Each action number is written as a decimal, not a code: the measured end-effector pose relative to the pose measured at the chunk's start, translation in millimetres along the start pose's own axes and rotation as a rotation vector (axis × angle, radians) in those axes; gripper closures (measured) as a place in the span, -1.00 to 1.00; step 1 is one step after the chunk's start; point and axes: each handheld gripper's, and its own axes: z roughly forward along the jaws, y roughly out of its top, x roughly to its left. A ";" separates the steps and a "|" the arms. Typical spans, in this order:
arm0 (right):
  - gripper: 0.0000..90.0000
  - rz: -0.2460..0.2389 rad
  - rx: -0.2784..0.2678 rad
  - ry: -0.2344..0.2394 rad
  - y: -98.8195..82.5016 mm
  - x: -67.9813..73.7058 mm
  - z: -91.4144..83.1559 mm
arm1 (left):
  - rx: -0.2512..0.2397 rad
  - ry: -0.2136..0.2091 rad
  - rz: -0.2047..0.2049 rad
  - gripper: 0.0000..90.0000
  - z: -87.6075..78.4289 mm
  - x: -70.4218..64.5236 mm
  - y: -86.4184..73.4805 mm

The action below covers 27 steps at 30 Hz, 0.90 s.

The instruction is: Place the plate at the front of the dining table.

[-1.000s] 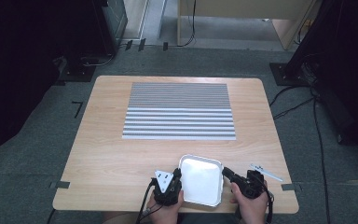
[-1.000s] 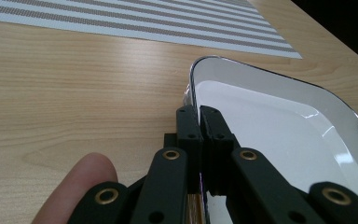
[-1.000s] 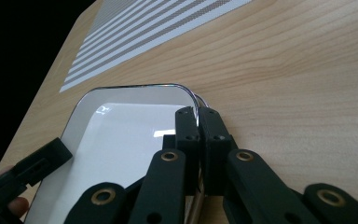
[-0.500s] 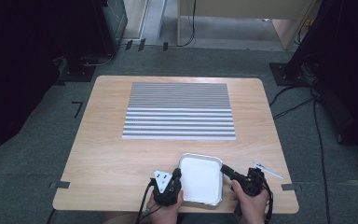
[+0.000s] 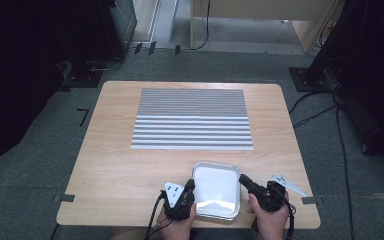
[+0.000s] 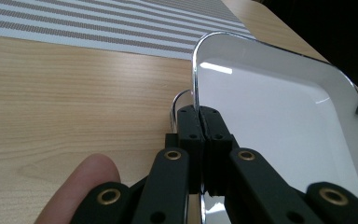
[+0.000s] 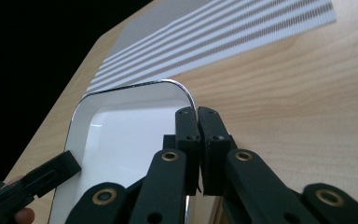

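Tray (image 5: 216, 192) sits between my tools, left tool (image 5: 187, 189) and right tool (image 5: 243, 180) each clamped on a long rim; placemat (image 5: 192, 119) lies ahead.

One white tray (image 5: 216, 187) with a bright metal rim; one striped mat (image 5: 192, 119) bearing grey and white bands; one wooden worktop (image 5: 115, 165) carrying both; two grippers, the left gripper (image 5: 189, 186) and the right gripper (image 5: 243, 179), each with two black jaws; two hands.
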 end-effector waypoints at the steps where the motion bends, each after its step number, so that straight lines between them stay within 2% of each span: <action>1: 0.98 -0.011 -0.013 0.000 0.7 1.5 -0.1 | -0.003 0.001 -0.003 0.98 0.3 0.6 1.0; 2: 0.98 -0.028 -0.032 0.007 2.7 3.7 1.5 | -0.002 0.003 -0.012 0.98 1.5 2.3 3.0; 6: 0.97 -0.033 -0.029 -0.001 7.4 4.3 12.2 | 0.020 -0.001 -0.032 0.98 7.2 7.1 8.7; 9: 0.97 -0.036 -0.009 -0.023 11.6 3.8 19.3 | 0.040 -0.002 -0.037 0.96 11.6 8.7 10.2; 11: 0.97 -0.041 0.006 -0.038 15.0 2.1 26.1 | 0.062 -0.008 -0.053 0.95 16.1 11.1 10.0; 13: 0.87 -0.022 0.030 -0.029 15.7 -3.5 31.7 | 0.064 0.006 -0.069 0.95 17.9 11.2 7.2; 14: 0.78 -0.006 0.030 -0.008 15.6 -4.8 31.3 | 0.058 0.015 -0.075 0.96 18.3 10.6 5.8; 16: 0.73 0.001 0.028 0.008 15.8 -5.1 29.6 | 0.056 0.021 -0.082 0.98 18.9 10.3 4.5; 17: 0.68 -0.024 0.016 0.000 16.5 -2.3 21.1 | 0.048 0.028 -0.086 0.99 19.3 9.9 3.8; 18: 0.68 -0.024 0.016 0.000 16.5 -2.3 21.1 | 0.046 0.031 -0.089 0.99 19.6 9.6 3.7; 19: 0.66 -0.042 0.011 -0.010 15.3 -0.7 14.1 | 0.042 0.032 -0.097 1.00 20.4 9.5 3.9; 21: 0.70 -0.063 0.023 -0.067 11.1 -0.1 7.4 | 0.041 0.031 -0.101 1.00 20.4 9.5 3.8; 23: 0.72 -0.055 0.032 -0.077 9.0 -0.3 5.3 | 0.040 0.030 -0.103 1.00 20.3 9.6 3.7; 24: 0.76 -0.039 0.054 -0.086 5.2 -0.8 3.1 | 0.039 0.029 -0.106 1.00 19.9 9.9 3.6; 25: 0.82 -0.039 0.091 -0.099 -0.9 1.2 2.5 | 0.036 0.027 -0.110 1.00 19.6 10.2 3.5; 27: 0.85 -0.056 0.102 -0.108 -3.1 4.7 4.6 | 0.035 0.026 -0.112 1.00 19.4 10.5 3.5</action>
